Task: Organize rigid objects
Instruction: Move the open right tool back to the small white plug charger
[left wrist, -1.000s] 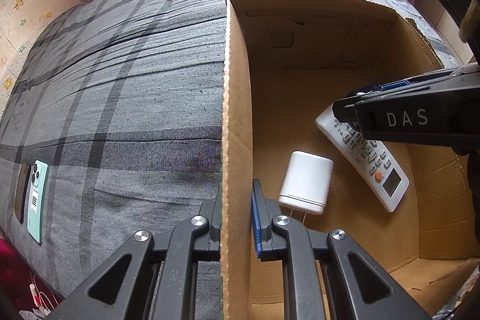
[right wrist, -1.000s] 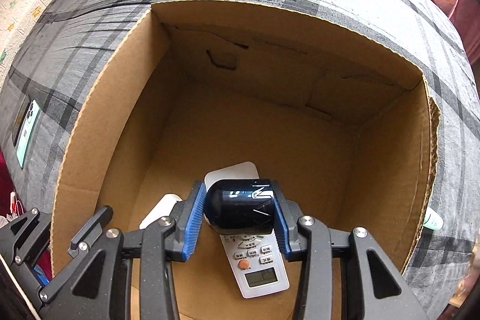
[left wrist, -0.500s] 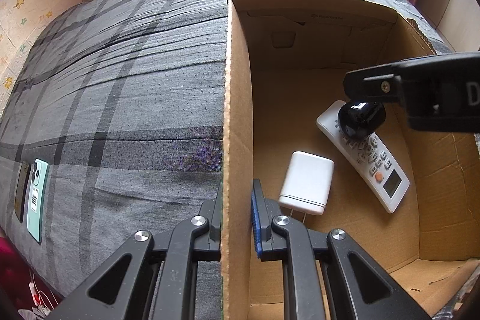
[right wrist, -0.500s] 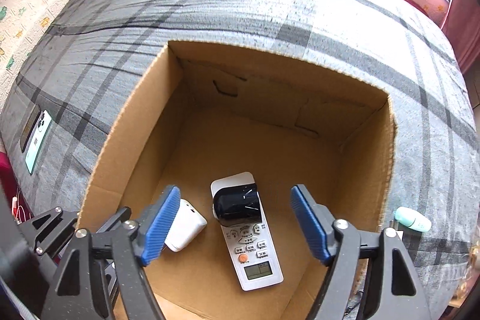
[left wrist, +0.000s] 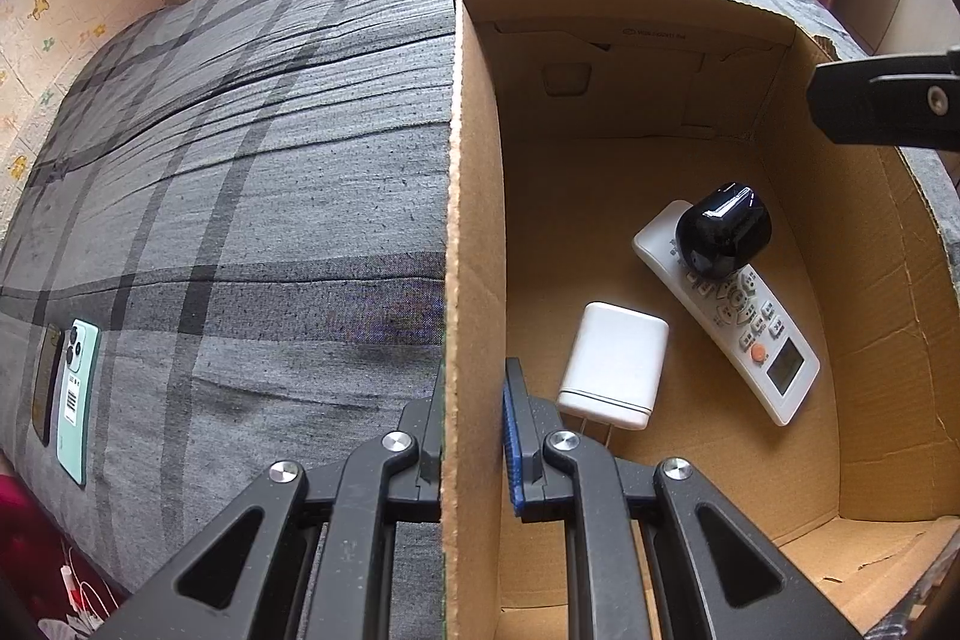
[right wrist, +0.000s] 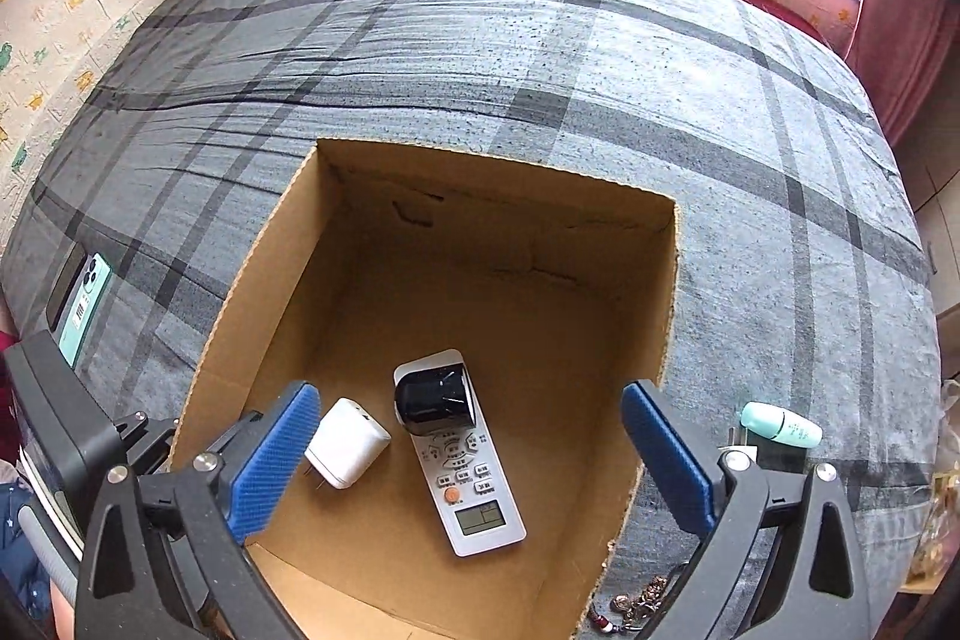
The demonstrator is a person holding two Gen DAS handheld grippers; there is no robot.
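Observation:
An open cardboard box stands on the bed. My left gripper is shut on its left wall, one finger on each side. Inside lie a white charger and a white remote. A glossy black case rests on the remote's far end. My right gripper hangs above the box, its jaws opening wide, clear of the case and holding nothing. One of its fingers shows at the right edge of the left wrist view.
The bed has a grey plaid cover. A mint phone and a dark phone lie near its left edge. A mint tube lies right of the box. A patterned wall runs behind the bed.
My right gripper opened and let go of the black case, which now lies on the remote, then rose up out of the box. The left gripper kept its hold on the wall.

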